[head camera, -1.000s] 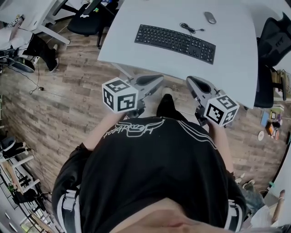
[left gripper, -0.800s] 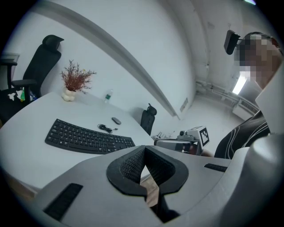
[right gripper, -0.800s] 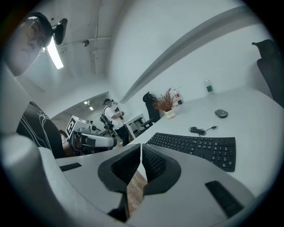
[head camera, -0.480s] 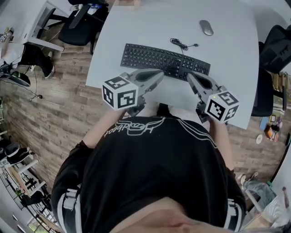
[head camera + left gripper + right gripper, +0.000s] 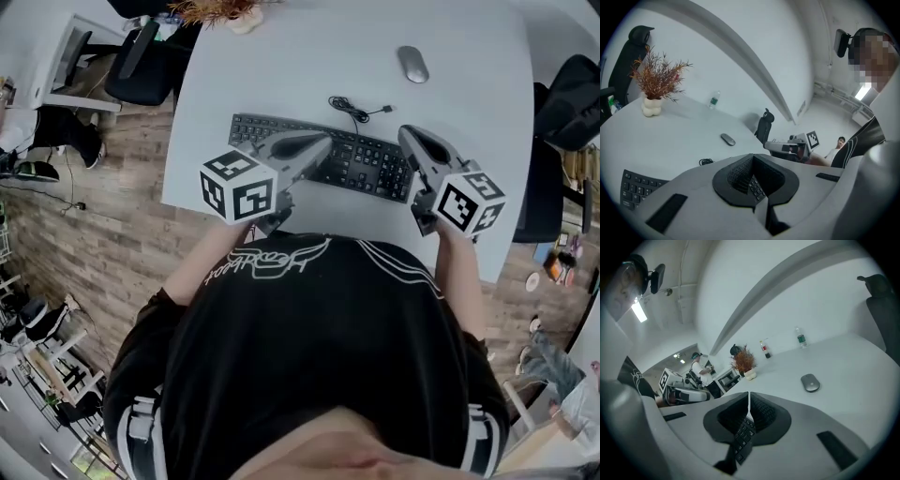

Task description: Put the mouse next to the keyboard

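Observation:
A grey mouse [image 5: 412, 64] lies at the far right of the white table [image 5: 469, 187], well beyond the black keyboard [image 5: 366, 161]. A black coiled cable [image 5: 352, 108] lies between them. My left gripper [image 5: 324, 143] hovers above the keyboard's middle, shut and empty. My right gripper [image 5: 407, 135] hangs over the keyboard's right end, also shut with nothing in it. In the right gripper view the mouse [image 5: 810, 382] sits ahead and to the right of the closed jaws [image 5: 749, 414]. The left gripper view has the mouse [image 5: 727, 139] far ahead, with the keyboard [image 5: 637, 187] at lower left.
A potted dry plant [image 5: 220, 11] stands at the table's far edge, with bottles [image 5: 800, 338] along the far side. Office chairs [image 5: 150, 61] stand at the table's left and another [image 5: 567, 94] at its right. Wood floor lies to the left. A person stands in the background [image 5: 697, 365].
The person has stepped up to the table. Both grippers, earlier short of the table's near edge, now hang over the keyboard. Neither gripper has changed its state.

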`<action>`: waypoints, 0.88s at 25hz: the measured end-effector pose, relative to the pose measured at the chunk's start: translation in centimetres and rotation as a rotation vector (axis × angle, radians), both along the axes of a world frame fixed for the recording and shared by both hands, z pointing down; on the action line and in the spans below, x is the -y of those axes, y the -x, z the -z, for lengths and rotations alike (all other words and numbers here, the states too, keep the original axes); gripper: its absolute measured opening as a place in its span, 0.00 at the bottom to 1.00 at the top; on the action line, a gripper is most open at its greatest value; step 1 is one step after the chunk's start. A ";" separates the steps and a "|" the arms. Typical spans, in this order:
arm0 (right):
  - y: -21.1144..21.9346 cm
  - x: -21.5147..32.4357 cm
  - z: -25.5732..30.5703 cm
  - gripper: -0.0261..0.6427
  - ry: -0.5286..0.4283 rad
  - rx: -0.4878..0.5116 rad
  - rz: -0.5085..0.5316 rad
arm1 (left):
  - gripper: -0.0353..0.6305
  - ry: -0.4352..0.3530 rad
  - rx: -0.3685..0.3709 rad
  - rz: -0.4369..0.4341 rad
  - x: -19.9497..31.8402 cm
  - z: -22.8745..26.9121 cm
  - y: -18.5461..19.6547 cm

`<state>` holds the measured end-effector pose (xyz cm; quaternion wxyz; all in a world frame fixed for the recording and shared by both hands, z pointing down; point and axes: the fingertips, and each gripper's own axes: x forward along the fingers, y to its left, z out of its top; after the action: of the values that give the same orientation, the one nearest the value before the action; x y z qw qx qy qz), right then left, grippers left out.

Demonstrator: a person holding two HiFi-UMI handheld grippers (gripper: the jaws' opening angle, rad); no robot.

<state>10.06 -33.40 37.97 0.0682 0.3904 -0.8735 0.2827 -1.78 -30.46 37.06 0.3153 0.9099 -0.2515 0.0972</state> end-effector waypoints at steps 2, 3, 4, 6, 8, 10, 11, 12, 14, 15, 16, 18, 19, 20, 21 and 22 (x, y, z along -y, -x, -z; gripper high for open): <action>-0.6 1.3 0.0 0.06 0.003 0.014 -0.028 | 0.06 0.007 0.002 0.000 0.8 -0.3 0.2; -0.9 1.9 -0.1 0.06 0.002 0.007 -0.035 | 0.06 0.010 0.003 0.000 1.2 -0.4 0.3; -1.1 2.4 -0.2 0.06 0.001 -0.007 -0.040 | 0.06 0.013 0.002 0.000 1.6 -0.5 0.4; -1.5 3.5 -0.3 0.06 -0.001 -0.035 -0.048 | 0.06 0.020 0.000 -0.003 2.4 -0.7 0.6; -1.9 4.7 -0.2 0.06 -0.006 -0.056 -0.059 | 0.06 0.027 -0.001 -0.010 3.3 -0.9 0.8; -2.2 5.7 -0.2 0.06 -0.008 -0.078 -0.068 | 0.06 0.034 -0.003 -0.021 4.1 -1.2 0.9; -2.4 6.2 -0.2 0.06 -0.008 -0.091 -0.071 | 0.06 0.038 -0.004 -0.028 4.5 -1.3 0.9; -2.6 6.8 -0.3 0.06 -0.008 -0.104 -0.073 | 0.06 0.040 -0.005 -0.034 5.0 -1.4 0.8; -3.0 8.0 -0.4 0.06 -0.010 -0.127 -0.081 | 0.06 0.042 -0.005 -0.046 5.9 -1.7 1.0; -3.1 8.7 -0.5 0.06 -0.011 -0.139 -0.087 | 0.06 0.043 -0.004 -0.051 6.4 -1.8 1.2; -3.2 9.4 -0.7 0.06 -0.011 -0.152 -0.093 | 0.06 0.045 -0.003 -0.056 6.8 -2.0 1.4; -3.4 10.6 -1.0 0.06 -0.009 -0.188 -0.104 | 0.06 0.052 -0.002 -0.060 7.5 -2.6 2.0; -3.6 11.2 -1.2 0.06 -0.008 -0.208 -0.108 | 0.06 0.057 -0.003 -0.060 7.8 -3.0 2.3; -3.7 11.8 -1.4 0.06 -0.007 -0.226 -0.111 | 0.06 0.062 -0.006 -0.059 8.1 -3.3 2.5; -3.8 12.4 -1.5 0.06 -0.008 -0.242 -0.114 | 0.06 0.067 -0.010 -0.056 8.4 -3.6 2.7; -3.9 13.0 -1.6 0.06 -0.010 -0.256 -0.116 | 0.06 0.073 -0.014 -0.054 8.6 -3.9 3.0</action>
<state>13.95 -46.44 39.59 0.1608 0.4737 -0.8349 0.2297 -4.73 -39.09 40.97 0.3471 0.9049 -0.2210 0.1086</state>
